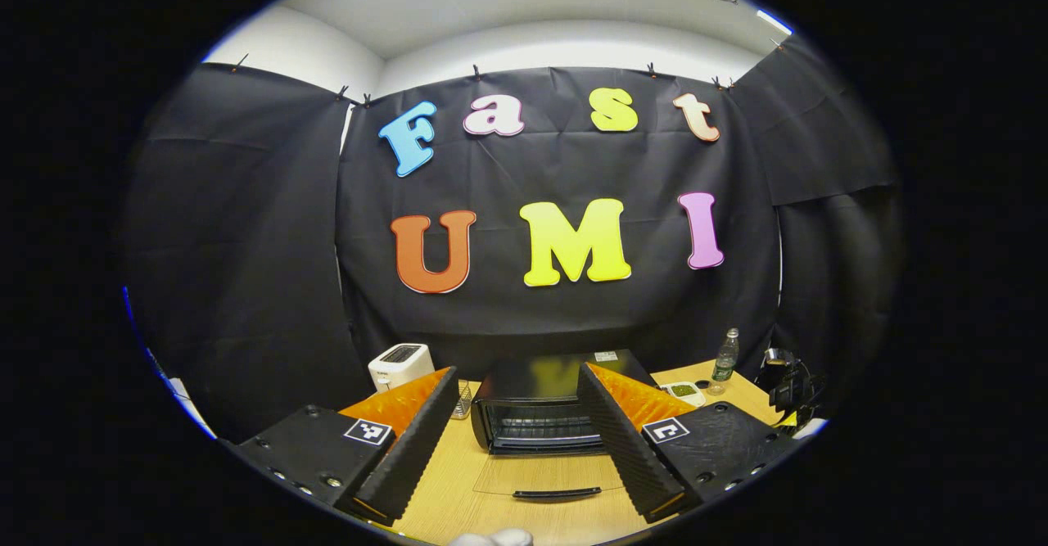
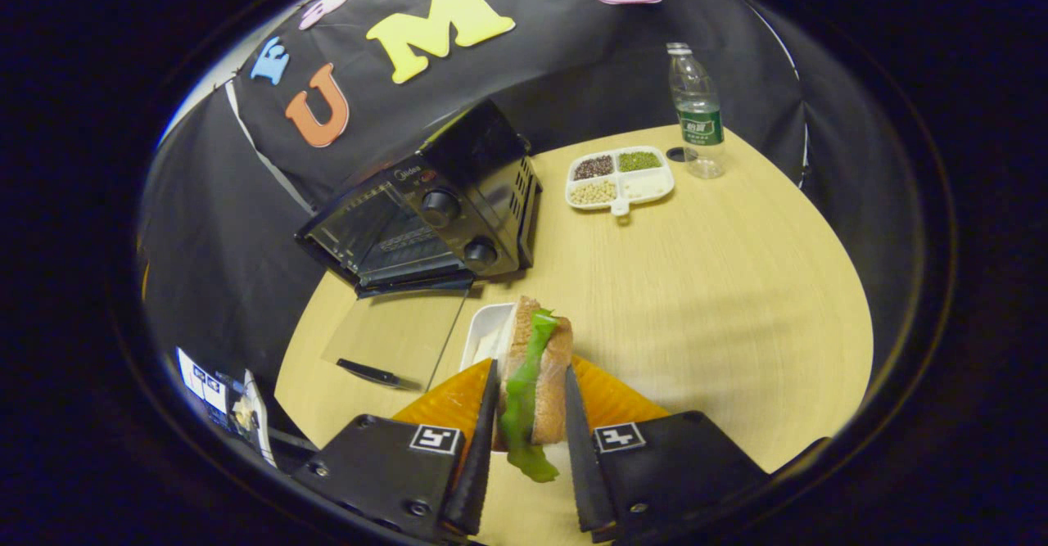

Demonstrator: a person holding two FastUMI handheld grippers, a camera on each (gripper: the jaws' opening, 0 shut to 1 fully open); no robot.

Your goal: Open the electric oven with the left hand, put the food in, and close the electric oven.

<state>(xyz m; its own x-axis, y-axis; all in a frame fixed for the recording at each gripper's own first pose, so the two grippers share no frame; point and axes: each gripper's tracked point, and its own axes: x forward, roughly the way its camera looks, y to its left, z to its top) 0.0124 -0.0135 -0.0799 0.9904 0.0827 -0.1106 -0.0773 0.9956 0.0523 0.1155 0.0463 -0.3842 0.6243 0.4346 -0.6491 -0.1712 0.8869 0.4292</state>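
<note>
A black electric oven (image 1: 540,403) (image 2: 442,202) stands on the wooden table with its glass door (image 1: 553,476) (image 2: 393,337) folded down flat in front of it. My left gripper (image 1: 524,439) hangs open in front of the oven, with nothing between its fingers. In the right gripper view a sandwich (image 2: 532,374) with a green lettuce leaf is pinched upright between both fingers of my right gripper (image 2: 528,439). It is held just above a small white dish (image 2: 483,337), to the right of the open door.
A white toaster (image 1: 399,363) stands left of the oven. A divided white tray of beans (image 2: 620,178) (image 1: 684,390) and a water bottle (image 2: 696,112) (image 1: 725,358) with its cap beside it sit at the table's far right. Dark equipment (image 1: 786,382) rests at the right edge.
</note>
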